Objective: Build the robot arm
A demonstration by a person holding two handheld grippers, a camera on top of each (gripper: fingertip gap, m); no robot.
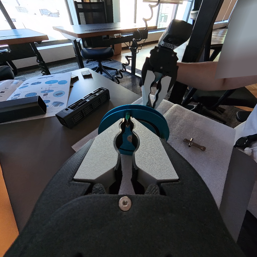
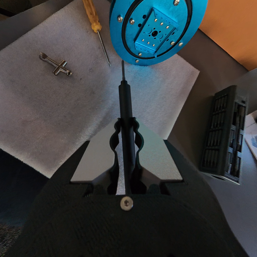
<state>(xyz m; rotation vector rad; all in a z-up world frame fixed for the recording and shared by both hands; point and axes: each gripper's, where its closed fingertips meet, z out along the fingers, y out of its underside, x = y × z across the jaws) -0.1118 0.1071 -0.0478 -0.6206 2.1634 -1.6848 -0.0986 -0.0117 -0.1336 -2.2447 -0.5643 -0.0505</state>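
Left gripper [image 1: 127,122]: jaws are pinching the near rim of the blue disc assembly [image 1: 133,125], centre of the left wrist view, holding it tilted up on edge above the white foam sheet [image 1: 194,125].
Right gripper [image 2: 125,119]: jaws are pressing together on a black precision screwdriver [image 2: 125,111], its shaft running up the centre of the right wrist view.
Screwdriver tip: hovering just below the lower rim of the disc, near a rim screw; contact cannot be told.
Disc detail: in the right wrist view, top centre, the face is showing a rectangular blue bracket, a black ring and silver screws.
Step, as judged: the driver is being lined up with a screw on the disc face.
Next move, as judged: fine alignment of tip to screw head while the disc is steadied.
Pose: the right gripper is pointing steeply down from the upper right of the left wrist view; the left is reaching forward, low.
Surroundings: cross-shaped metal wrench [image 2: 55,64] and yellow-handled screwdriver [image 2: 94,23] are lying on the foam; black bit case [image 1: 83,107], diagram sheet [image 1: 41,89] on the grey bench [image 1: 34,139].
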